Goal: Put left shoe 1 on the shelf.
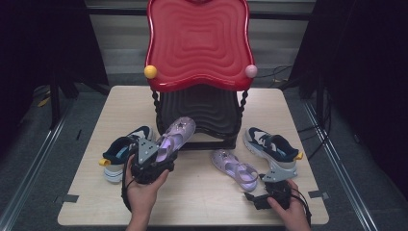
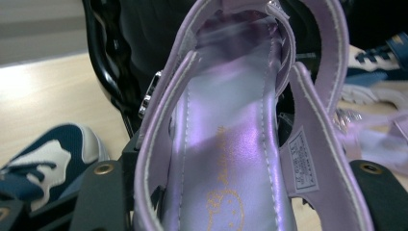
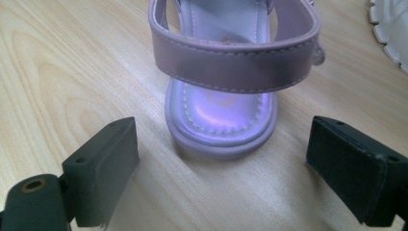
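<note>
Right gripper (image 3: 221, 159) sits wide open, nothing held, and the purple sandal on the table (image 3: 226, 96) lies dead ahead, heel toward the jaws, long axis running straight away. Left gripper (image 1: 154, 161) is clamped on the other purple sandal (image 2: 226, 144), lifted, toe pointing away. Count: two sandals, two navy sneakers (image 1: 272, 144), one red rack (image 1: 199, 43).

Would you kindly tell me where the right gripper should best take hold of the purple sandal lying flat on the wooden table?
Probably at the heel end of the shiny purple sandal on the table, coming in low from the person's side. The rounded heel faces the open right gripper, lies between its spread jaws and looks narrower than their gap. The purple heel strap arches above, so closing on the sole's sides beneath it seems simplest.
</note>
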Demonstrator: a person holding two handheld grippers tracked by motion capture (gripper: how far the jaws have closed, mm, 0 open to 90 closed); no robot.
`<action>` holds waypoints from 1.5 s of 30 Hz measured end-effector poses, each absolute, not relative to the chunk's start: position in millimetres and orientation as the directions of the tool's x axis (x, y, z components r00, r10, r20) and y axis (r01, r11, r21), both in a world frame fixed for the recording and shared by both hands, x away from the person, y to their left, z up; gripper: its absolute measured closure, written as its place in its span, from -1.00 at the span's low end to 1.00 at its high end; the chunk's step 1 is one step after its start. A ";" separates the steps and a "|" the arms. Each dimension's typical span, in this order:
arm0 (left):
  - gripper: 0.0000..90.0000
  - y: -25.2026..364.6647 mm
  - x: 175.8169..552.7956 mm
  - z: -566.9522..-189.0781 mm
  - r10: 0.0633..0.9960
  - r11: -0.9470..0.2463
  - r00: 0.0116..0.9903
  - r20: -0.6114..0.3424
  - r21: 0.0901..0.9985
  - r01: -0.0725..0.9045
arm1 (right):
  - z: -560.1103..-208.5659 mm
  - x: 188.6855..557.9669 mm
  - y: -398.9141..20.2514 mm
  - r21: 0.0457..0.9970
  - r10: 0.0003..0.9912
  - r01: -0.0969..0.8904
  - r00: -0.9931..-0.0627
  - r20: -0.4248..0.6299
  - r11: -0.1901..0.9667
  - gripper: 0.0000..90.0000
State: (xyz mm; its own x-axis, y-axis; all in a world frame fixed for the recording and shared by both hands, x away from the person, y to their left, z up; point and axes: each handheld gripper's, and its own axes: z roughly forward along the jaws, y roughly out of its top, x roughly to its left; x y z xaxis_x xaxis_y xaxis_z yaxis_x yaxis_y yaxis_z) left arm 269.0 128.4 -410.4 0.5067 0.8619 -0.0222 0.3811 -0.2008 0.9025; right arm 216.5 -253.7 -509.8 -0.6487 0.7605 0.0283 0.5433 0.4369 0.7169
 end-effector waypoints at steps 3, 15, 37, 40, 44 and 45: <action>-0.17 120.4 275.5 -408.8 0.883 -0.189 0.470 -0.015 0.903 0.385 | -509.8 216.4 -253.7 0.717 0.761 0.544 -0.649 0.028 0.437 -0.77; -0.16 86.9 300.5 -411.0 0.912 -0.150 0.409 -0.017 0.915 0.375 | -509.8 216.4 -253.7 0.717 0.761 0.543 -0.648 0.028 0.437 -0.77; -0.16 58.7 334.0 -404.6 0.952 -0.060 0.302 -0.043 0.945 0.323 | -509.7 216.8 -253.8 0.716 0.759 0.542 -0.650 0.025 0.440 -0.77; -0.17 54.9 339.0 -404.5 0.955 -0.048 0.292 -0.050 0.946 0.320 | -509.7 216.8 -253.7 0.716 0.759 0.542 -0.650 0.025 0.440 -0.77; -0.17 50.9 343.8 -404.3 0.962 -0.034 0.268 -0.052 0.951 0.308 | -509.7 216.8 -253.7 0.716 0.759 0.542 -0.651 0.026 0.440 -0.77; -0.17 50.4 345.0 -404.3 0.962 -0.025 0.265 -0.059 0.952 0.304 | -509.7 216.8 -253.7 0.716 0.759 0.542 -0.650 0.026 0.440 -0.77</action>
State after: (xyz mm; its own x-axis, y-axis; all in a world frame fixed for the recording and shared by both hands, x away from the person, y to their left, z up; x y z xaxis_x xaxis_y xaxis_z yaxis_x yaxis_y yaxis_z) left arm 345.0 50.4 -404.3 0.2651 0.9624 -0.0592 0.3042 -0.0252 0.9523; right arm 216.8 -253.7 -509.7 -0.6505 0.7591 0.0260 0.5419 0.4399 0.7161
